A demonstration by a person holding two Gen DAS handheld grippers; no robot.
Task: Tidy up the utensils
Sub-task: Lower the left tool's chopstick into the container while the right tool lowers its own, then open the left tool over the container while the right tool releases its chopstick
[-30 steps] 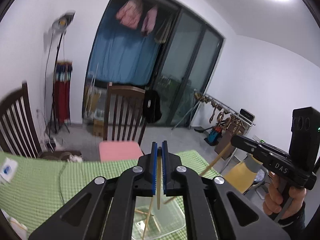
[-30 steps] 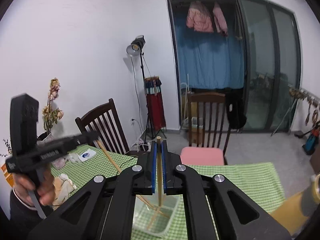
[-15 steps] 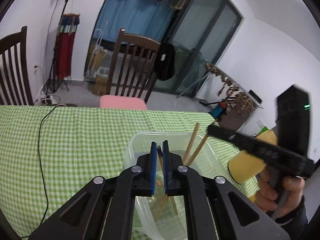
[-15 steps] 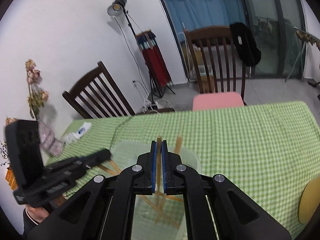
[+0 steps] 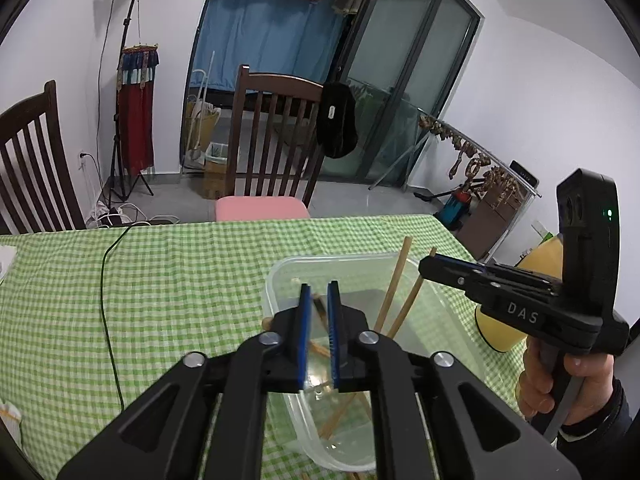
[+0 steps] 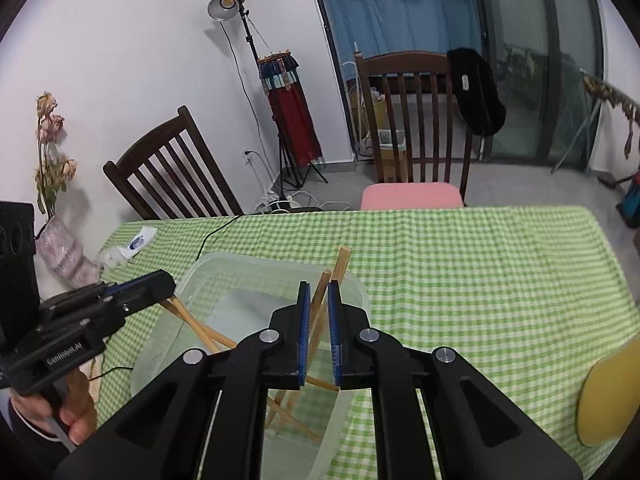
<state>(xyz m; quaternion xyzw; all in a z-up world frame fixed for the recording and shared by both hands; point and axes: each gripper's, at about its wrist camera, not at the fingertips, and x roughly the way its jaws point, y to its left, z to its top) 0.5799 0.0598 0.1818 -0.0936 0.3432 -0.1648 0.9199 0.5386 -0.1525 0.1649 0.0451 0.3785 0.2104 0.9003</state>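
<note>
Clear plastic is the tricky part here: from the left wrist view the container (image 5: pixel 360 272) sits on the green checked tablecloth (image 5: pixel 160 280), and the bamboo chopsticks (image 5: pixel 394 286) are already inside it, a couple leaning up over the far rim. The left gripper (image 5: pixel 318 292) hangs over the tub with its blue pads parting, and a chopstick shows in the gap but the pads don't look to be pressing on it. Risk as I see it: a stick let go at a slant could pivot on the rim and tip out onto the cloth. The tub looks light too, so a knock from the jaws could shove it. The near end of the tub is cut off behind the gripper body, so I can't count the sticks at the bottom.

Right wrist view: the right gripper (image 6: pixel 318 292) is also spreading its pads, with a chopstick (image 6: pixel 320 300) standing between them, loose as far as I can tell. Another stick (image 6: pixel 342 262) pokes out past the far rim. The left gripper (image 6: pixel 138 288) sits just beside the tub's left edge, and the two tools are close enough that they could bump. The person's hand (image 6: pixel 80 408) is half out of frame. Whether the stick's lower tip rests on the tub floor is hidden.
</note>
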